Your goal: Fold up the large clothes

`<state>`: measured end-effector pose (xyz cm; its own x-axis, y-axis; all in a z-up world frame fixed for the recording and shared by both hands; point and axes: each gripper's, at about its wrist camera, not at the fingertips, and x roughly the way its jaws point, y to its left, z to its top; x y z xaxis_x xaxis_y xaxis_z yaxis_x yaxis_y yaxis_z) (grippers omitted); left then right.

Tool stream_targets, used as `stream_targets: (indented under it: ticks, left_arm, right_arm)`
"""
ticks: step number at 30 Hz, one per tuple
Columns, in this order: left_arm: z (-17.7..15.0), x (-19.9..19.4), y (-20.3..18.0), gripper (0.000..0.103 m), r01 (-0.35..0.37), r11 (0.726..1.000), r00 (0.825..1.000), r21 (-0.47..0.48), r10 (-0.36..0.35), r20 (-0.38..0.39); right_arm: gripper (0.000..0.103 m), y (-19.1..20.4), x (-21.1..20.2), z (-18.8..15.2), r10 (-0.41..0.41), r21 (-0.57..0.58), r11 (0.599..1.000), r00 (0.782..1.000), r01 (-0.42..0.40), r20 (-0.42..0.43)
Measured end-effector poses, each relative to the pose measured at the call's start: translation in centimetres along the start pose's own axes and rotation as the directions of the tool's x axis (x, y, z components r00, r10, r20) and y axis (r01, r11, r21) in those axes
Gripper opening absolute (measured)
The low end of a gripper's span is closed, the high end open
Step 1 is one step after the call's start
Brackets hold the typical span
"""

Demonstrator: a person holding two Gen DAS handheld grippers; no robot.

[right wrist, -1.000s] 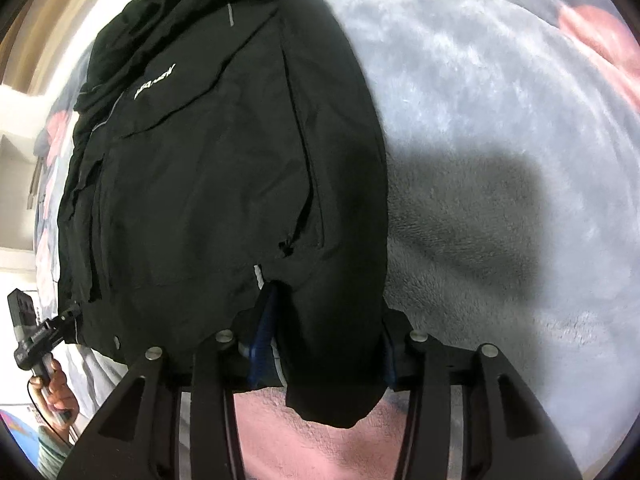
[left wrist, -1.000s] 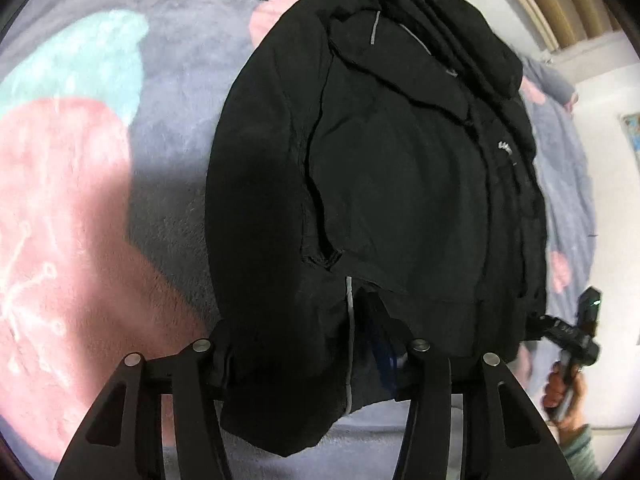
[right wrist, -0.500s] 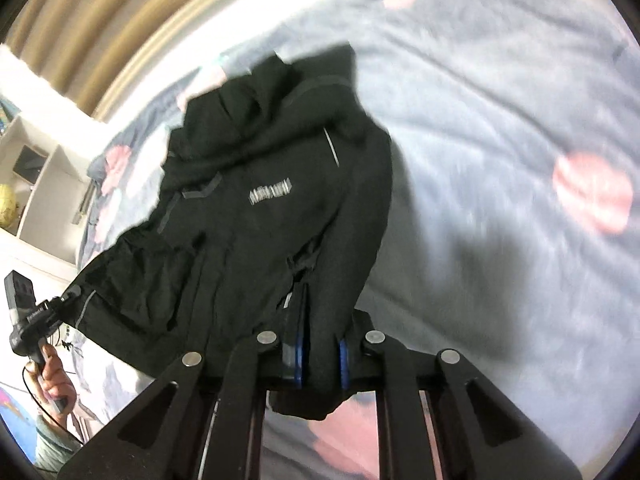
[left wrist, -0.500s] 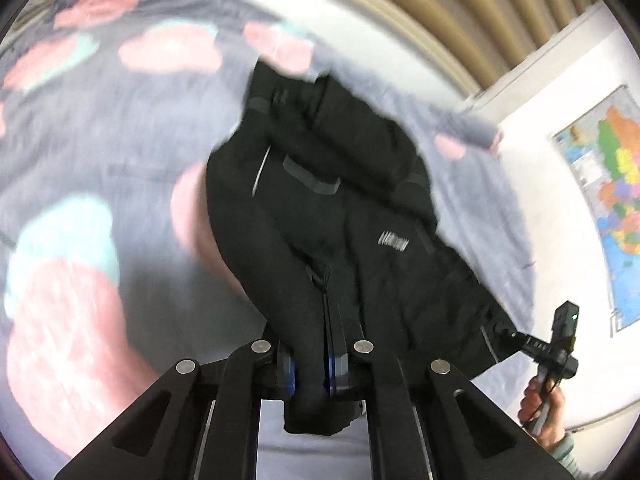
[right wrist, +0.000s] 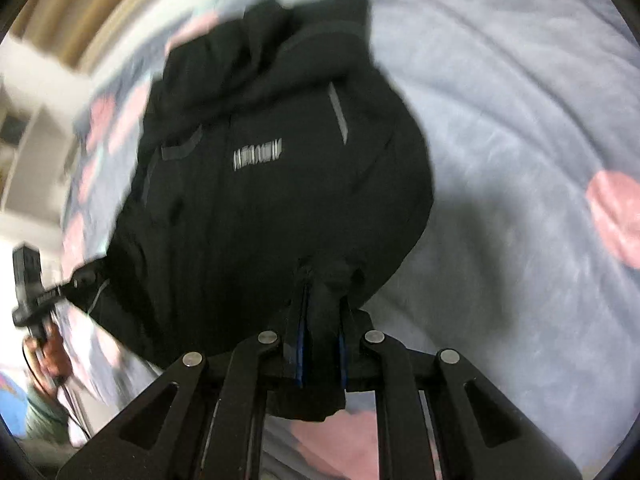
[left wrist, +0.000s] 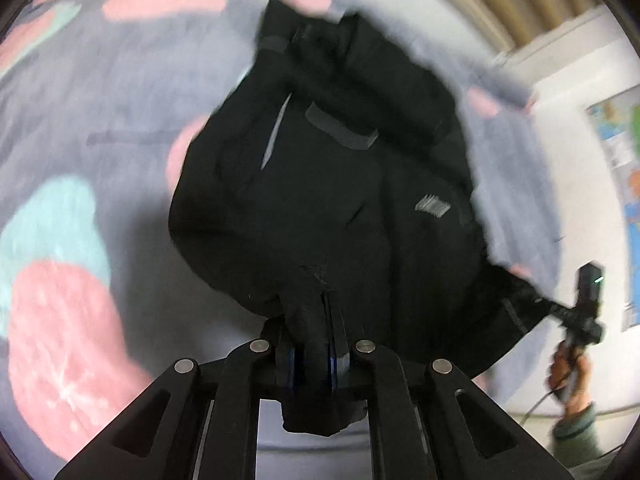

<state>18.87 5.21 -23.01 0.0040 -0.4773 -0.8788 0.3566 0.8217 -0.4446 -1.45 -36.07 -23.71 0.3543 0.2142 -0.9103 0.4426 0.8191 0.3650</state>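
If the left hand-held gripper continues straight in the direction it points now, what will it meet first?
The black jacket: the left hand-held gripper is already shut on its hem, and the bunched body lies directly ahead, the blanket behind it.

Dim indoor light, strong motion blur, fisheye edge vignetting, soft shadow on blanket [right wrist: 500, 128]

Grey blanket [left wrist: 132, 128] with pink blotches; perhaps a wall map [left wrist: 624, 184] at right

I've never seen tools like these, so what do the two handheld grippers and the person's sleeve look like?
Left gripper and right gripper match: matte black slotted linkage arms, round silver pins, black fingers with blue pads. Seen from afar, each is a black pistol-grip handle trailing a thin black cable. The sleeve is grey-green.
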Motion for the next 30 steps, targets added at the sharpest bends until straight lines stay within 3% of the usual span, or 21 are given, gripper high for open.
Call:
stream_targets:
  ticks: [3, 5, 6, 7, 8, 10, 12, 13, 14, 15, 16, 19, 22, 25, 30]
  left_arm:
    - [-2.2, 1.9, 1.4, 0.018, -0.009, 0.999, 0.998, -0.037, 0.007, -0.055]
    - [-3.2, 3.0, 2.6, 0.034, 0.017, 0.995, 0.995, -0.096, -0.027, -0.095]
    - [-3.6, 3.5, 3.2, 0.050, 0.027, 0.992, 0.994, -0.124, -0.040, -0.106]
    - [-3.8, 3.9, 3.7, 0.060, 0.039, 0.989, 0.992, -0.142, -0.055, -0.110]
    - [-3.9, 4.3, 4.2, 0.063, 0.056, 0.984, 0.991, -0.167, -0.076, -0.115]
    - [-4.3, 4.8, 5.0, 0.065, 0.075, 0.975, 0.988, -0.211, -0.102, -0.119]
    - [-4.6, 5.3, 5.4, 0.063, 0.060, 0.973, 0.989, -0.224, -0.088, -0.115]
    - [-4.6, 5.5, 5.5, 0.059, 0.053, 0.972, 0.990, -0.229, -0.081, -0.117]
    - [-4.7, 5.5, 5.4, 0.050, 0.042, 0.974, 0.992, -0.223, -0.068, -0.111]
    - [-4.8, 5.4, 5.1, 0.020, 0.024, 0.978, 0.993, -0.208, -0.047, -0.105]
    - [-4.7, 5.2, 4.9, 0.015, 0.007, 0.981, 0.994, -0.193, -0.028, -0.106]
    - [-4.2, 3.5, 4.4, 0.011, 0.043, 0.982, 0.996, -0.185, -0.056, -0.068]
    - [-2.1, -0.3, 2.7, 0.010, 0.119, 0.982, 0.993, -0.149, -0.116, 0.031]
    - [2.1, -5.0, 0.5, 0.011, 0.191, 0.978, 0.972, -0.087, -0.176, 0.153]
    - [10.9, -9.3, -1.2, 0.011, 0.207, 0.978, 0.932, -0.030, -0.188, 0.311]
  right_arm:
    - [0.019, -0.7, 2.4, -1.6, -0.007, -0.006, 1.000, 0.997, 0.007, -0.076]
    - [0.032, -1.6, 4.0, -2.5, -0.001, 0.025, 1.000, 0.992, 0.004, -0.127]
    - [0.038, -2.1, 4.6, -2.7, 0.008, 0.038, 0.999, 0.990, -0.003, -0.142]
    - [0.053, -2.6, 5.1, -3.1, 0.020, 0.057, 0.998, 0.988, -0.012, -0.154]
    - [0.059, -3.1, 5.6, -3.4, 0.035, 0.078, 0.997, 0.986, -0.023, -0.164]
    - [0.059, -3.6, 6.3, -3.9, 0.058, 0.099, 0.994, 0.983, -0.041, -0.177]
    - [0.058, -3.4, 6.7, -4.5, 0.037, 0.086, 0.996, 0.983, -0.022, -0.180]
    - [0.052, -3.0, 6.8, -4.5, 0.029, 0.079, 0.997, 0.983, -0.015, -0.184]
    - [0.033, -2.7, 6.6, -4.7, 0.010, 0.062, 0.998, 0.983, 0.002, -0.184]
    - [0.024, -2.4, 6.3, -4.7, -0.009, 0.047, 0.999, 0.984, 0.017, -0.175]
    - [0.017, -2.2, 5.9, -4.5, -0.009, 0.044, 0.999, 0.986, 0.017, -0.165]
    - [0.014, -1.7, 3.2, -3.5, 0.048, 0.078, 0.996, 0.994, -0.040, -0.102]
    - [0.014, -0.2, -0.7, -1.1, 0.092, 0.070, 0.993, 0.996, -0.091, -0.020]
    - [0.014, 1.2, -4.7, 3.1, 0.135, 0.052, 0.989, 0.987, -0.140, 0.086]
    - [0.014, 2.9, -8.6, 12.9, 0.176, 0.023, 0.982, 0.956, -0.186, 0.236]
